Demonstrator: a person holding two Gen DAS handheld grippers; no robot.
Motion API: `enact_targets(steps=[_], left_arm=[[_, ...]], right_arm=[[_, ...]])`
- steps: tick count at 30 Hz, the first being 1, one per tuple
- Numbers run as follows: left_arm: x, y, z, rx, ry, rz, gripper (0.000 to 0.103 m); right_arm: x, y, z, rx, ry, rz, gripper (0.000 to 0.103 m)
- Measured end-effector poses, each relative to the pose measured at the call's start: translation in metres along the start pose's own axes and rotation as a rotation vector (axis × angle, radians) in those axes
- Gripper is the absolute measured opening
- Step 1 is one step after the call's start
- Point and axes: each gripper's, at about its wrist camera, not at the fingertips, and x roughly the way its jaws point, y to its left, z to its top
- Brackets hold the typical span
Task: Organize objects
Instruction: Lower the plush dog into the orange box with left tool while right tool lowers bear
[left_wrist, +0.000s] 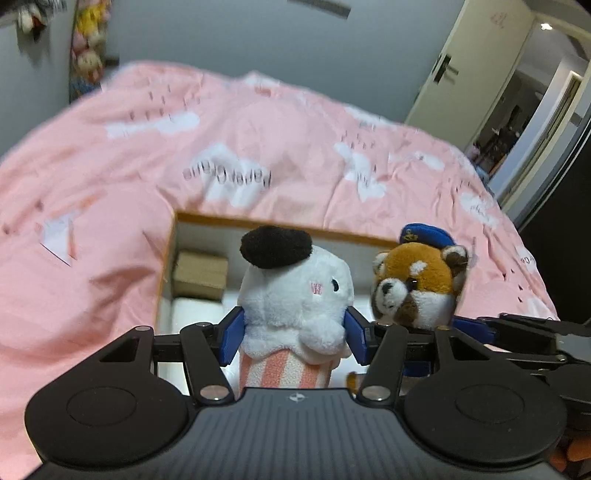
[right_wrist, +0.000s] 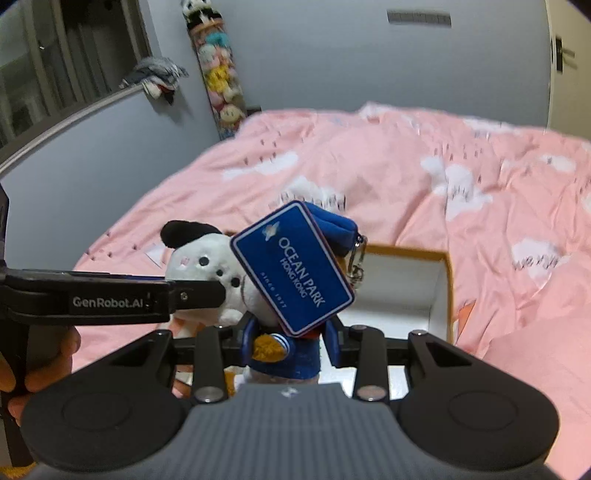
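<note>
Both wrist views close, angled down across the pink bed (left_wrist: 258, 140); shared: open box (right_wrist: 443, 280), both plush toys.

A bed (left_wrist: 258, 140) fills most of both views. Its cover is pink, with white clouds and some grey letters. The wall (left_wrist: 229, 37) behind it is plain grey-blue. A tall clear tube (right_wrist: 221, 77) full of soft toys stands by the wall at the far corner of the bed. In the right wrist view a window (right_wrist: 44, 70) is on the left, with clothes (right_wrist: 159, 79) on its rail. A white door (left_wrist: 469, 70) stands open to a lit corridor.
</note>
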Motion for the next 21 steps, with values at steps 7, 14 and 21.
enact_targets(steps=[7,14,21], left_arm=[[0.060,0.033,0.011,-0.102,0.133,-0.029,0.065],[0.101,0.045,0.021,-0.149,0.198,0.007,0.065],[0.129,0.046,0.023,-0.173,0.254,0.066,0.066]], right_arm=[[0.063,-0.026,0.003,0.079,0.139,0.030,0.039],[0.111,-0.041,0.007,0.143,0.222,0.049,0.039],[0.145,-0.059,0.009,0.209,0.315,0.052,0.039]])
